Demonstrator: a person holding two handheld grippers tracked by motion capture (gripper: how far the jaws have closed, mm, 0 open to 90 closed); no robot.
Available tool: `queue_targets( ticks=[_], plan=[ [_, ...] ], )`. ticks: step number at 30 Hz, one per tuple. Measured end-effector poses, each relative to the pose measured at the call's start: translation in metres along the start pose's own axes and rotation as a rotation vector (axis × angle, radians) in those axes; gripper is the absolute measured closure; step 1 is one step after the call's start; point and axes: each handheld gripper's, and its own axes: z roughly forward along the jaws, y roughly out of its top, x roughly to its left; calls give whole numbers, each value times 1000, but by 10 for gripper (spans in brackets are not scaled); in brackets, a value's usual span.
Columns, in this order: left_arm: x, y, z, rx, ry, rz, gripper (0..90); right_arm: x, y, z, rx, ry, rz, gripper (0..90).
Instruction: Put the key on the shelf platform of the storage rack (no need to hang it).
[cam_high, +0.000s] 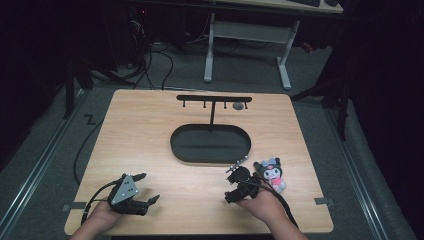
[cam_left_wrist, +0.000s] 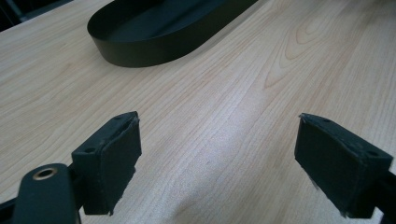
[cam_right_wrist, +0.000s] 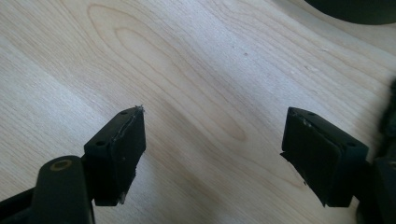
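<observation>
Right gripper (cam_high: 239, 182) low over table (cam_high: 150, 135), jaws spread wide, nothing between them. Plush (cam_high: 273, 173) lies just beside it at 3 o'clock, long axis roughly 11-to-5, head toward tray (cam_high: 210, 145). Left gripper (cam_high: 139, 192) also released, empty, well apart at plush's 9 o'clock. Hook stand (cam_high: 214, 101) beyond tray at 12. Likely target: plush; right hand nearer.

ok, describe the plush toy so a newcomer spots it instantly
Start at the black oval tray in the middle of the wooden table. Look to its near-right corner, beside the right claw: the small plush toy, dark-hooded with a pale face and pink body, is the one colourful thing there.
</observation>
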Motion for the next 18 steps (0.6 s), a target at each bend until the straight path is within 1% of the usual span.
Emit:
queue_targets(
  ticks=[3, 6, 8, 11, 13, 15, 17, 18],
  plan=[
    [0, 0, 0, 0, 1, -3, 155, 0, 1, -2, 23, 6, -13, 217],
    [0, 0, 0, 0, 0, -4, 155, 0, 1, -6, 33, 15, -20, 217],
    [1, 0, 0, 0, 0, -4, 155, 0, 1, -7, 37, 16, -19, 217],
    [1, 0, 0, 0, 0, -5, 155, -4, 0, -12, 56, 23, -14, 214],
    [1, 0, 0, 0, -1, -5, 155, -7, 0, -14, 75, 11, -23, 209],
    [1, 0, 0, 0, -1, -4, 155, -11, -1, -17, 85, -14, -18, 206],
    [1, 0, 0, 0, 0, -5, 155, -17, -3, -21, 89, -22, -8, 206],
    [1, 0, 0, 0, 0, -5, 155, -19, -4, -23, 89, -18, -3, 206]
  ],
)
